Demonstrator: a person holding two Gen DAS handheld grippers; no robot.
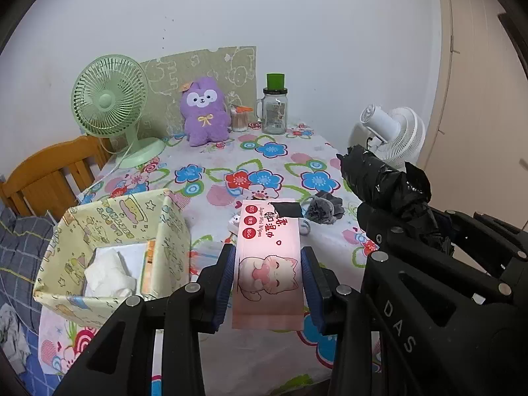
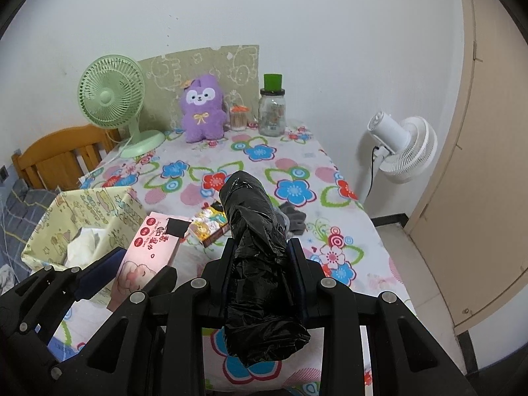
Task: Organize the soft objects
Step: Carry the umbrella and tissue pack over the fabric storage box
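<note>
Left gripper (image 1: 268,280) clamped on pink wet-wipes pack (image 1: 268,257), held above flowered tablecloth (image 1: 264,151), just right of yellow fabric bin (image 1: 109,231). Right gripper (image 2: 260,280) squeezed around black plastic-bag roll (image 2: 254,241), also off table. Bin held only white tissue pack (image 1: 112,270): sorting looked barely begun. Grey cloth bundle (image 1: 323,209), small snack box (image 2: 211,226), purple plush (image 1: 205,112) remained out. Bin's near corner, item beneath wipes hard to make out.

open tablecloth (image 2: 231,151) mid-table, box (image 1: 109,227) blocking left, plush (image 2: 201,112), jar (image 2: 271,112) lining the back
</note>
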